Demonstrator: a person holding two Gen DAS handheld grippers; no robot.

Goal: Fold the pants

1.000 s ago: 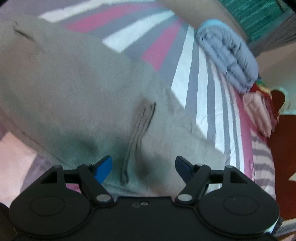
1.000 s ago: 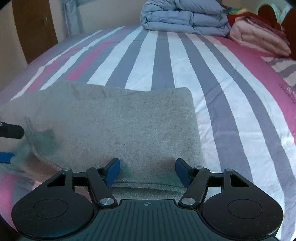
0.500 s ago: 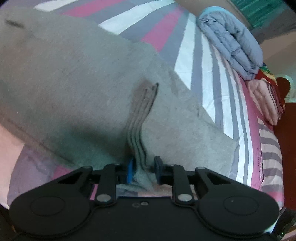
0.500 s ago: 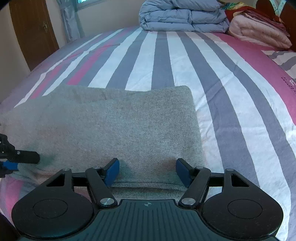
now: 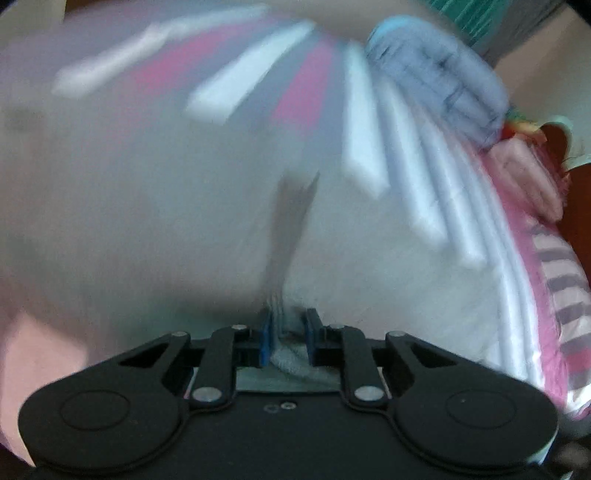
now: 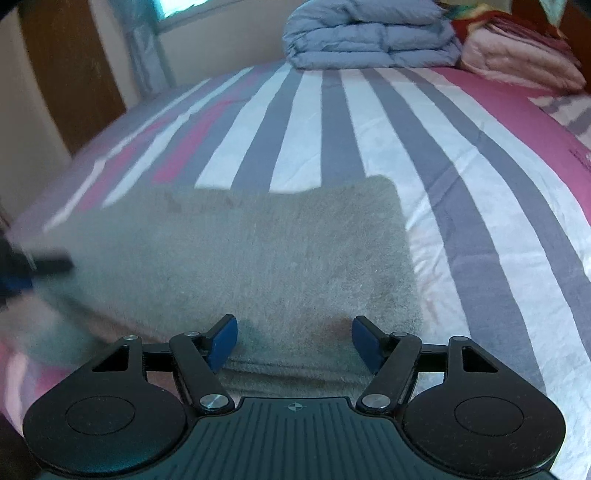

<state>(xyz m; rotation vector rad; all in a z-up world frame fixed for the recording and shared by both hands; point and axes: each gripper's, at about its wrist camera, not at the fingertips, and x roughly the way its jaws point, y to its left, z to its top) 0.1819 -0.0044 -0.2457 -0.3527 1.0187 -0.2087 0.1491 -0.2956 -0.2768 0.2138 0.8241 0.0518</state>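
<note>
Left wrist view, though blurred, shows the left gripper at bottom centre with its blue pads pinching a bunched edge of the grey pants, apparently so that edge can be lifted for a fold; the pants lie across the striped bedsheet. Right wrist view has the right gripper spread wide at bottom centre, astride the pants' near edge without pressing it, probably poised to grab; a folded blue quilt sits top centre.

The left gripper, open a second ago, has clamped its blue pads on a bunched fold of the grey pants at the bed's near edge.
</note>
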